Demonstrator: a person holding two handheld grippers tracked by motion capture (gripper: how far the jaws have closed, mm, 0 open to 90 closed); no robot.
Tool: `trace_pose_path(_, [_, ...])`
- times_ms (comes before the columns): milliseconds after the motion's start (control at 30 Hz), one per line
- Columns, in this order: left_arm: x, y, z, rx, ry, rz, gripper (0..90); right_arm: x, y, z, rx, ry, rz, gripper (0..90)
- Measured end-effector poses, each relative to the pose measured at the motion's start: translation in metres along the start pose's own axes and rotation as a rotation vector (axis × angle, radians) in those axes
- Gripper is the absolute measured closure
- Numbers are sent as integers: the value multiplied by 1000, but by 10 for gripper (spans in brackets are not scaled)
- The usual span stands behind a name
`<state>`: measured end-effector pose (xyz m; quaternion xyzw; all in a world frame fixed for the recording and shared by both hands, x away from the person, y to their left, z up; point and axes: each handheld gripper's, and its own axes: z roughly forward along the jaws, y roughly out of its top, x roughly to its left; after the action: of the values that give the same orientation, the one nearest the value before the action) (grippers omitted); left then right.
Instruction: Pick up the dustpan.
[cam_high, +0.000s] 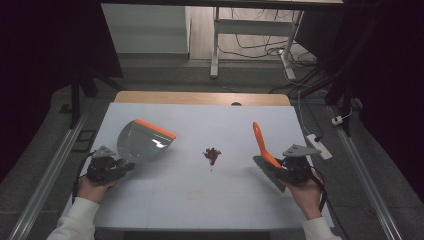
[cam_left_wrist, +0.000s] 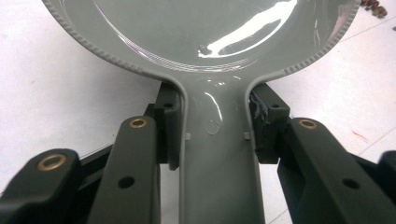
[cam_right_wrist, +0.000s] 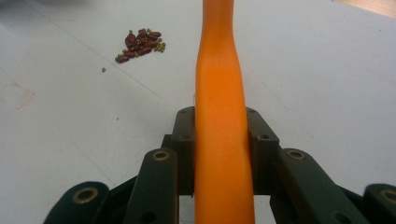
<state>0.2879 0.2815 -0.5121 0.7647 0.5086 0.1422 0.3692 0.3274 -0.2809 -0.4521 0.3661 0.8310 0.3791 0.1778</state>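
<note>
- Left gripper (cam_high: 125, 167) sits at the left of the white table (cam_high: 165, 200), jaws clamped on the grey handle of the dustpan (cam_high: 142, 142); the left gripper view shows both pads pressed on the handle's sides (cam_left_wrist: 217, 140).
- Dustpan's pan rises up and away from that gripper, tilted, orange lip (cam_high: 156, 129) on its far upper edge, open face turned toward the table's middle.
- Right gripper (cam_high: 280, 167) is at the right of the table, jaws closed on the orange handle of the brush (cam_high: 261, 145); the right gripper view shows the handle (cam_right_wrist: 222, 116) pinched between the pads and running straight ahead.
- Brush handle stands tilted up and away from the hand; dark bristle head (cam_high: 267, 172) is low, just beside the gripper.
- Beans (cam_high: 212, 154), a small dark red pile, lie on the table between the two tools, well apart from both grippers; in the right gripper view they sit ahead and left of the handle (cam_right_wrist: 140, 44).
- One stray bean (cam_right_wrist: 103, 70) lies near the pile.
</note>
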Motion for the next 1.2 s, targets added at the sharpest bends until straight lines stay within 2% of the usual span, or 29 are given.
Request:
trace_pose_path(100, [-2,1,1,2,0,16,621,-1,1,-2,-18,-1,13,699])
trace_pose_path(267, [-11,3,-2,-14,4,73,621,-1,0,-5,-30,-2,20,699])
trace_pose_path(400, [-18,4,-8,-36,-39,103,621,1,1,-5,-41,2,17,699])
trace_pose_path(533, [-23,4,-12,-54,-59,142,621,1,4,-5,-47,5,7,699])
trace_pose_path(667, [-24,3,-13,-49,-67,152,621,4,7,-2,-63,4,-8,699])
trace_pose_path(900, [-30,3,-19,-44,-93,199,621,6,9,-1,-67,22,2,699])
trace_pose_path(1200, [-45,7,-18,-2,-140,297,621,7,11,-2,-88,16,7,699])
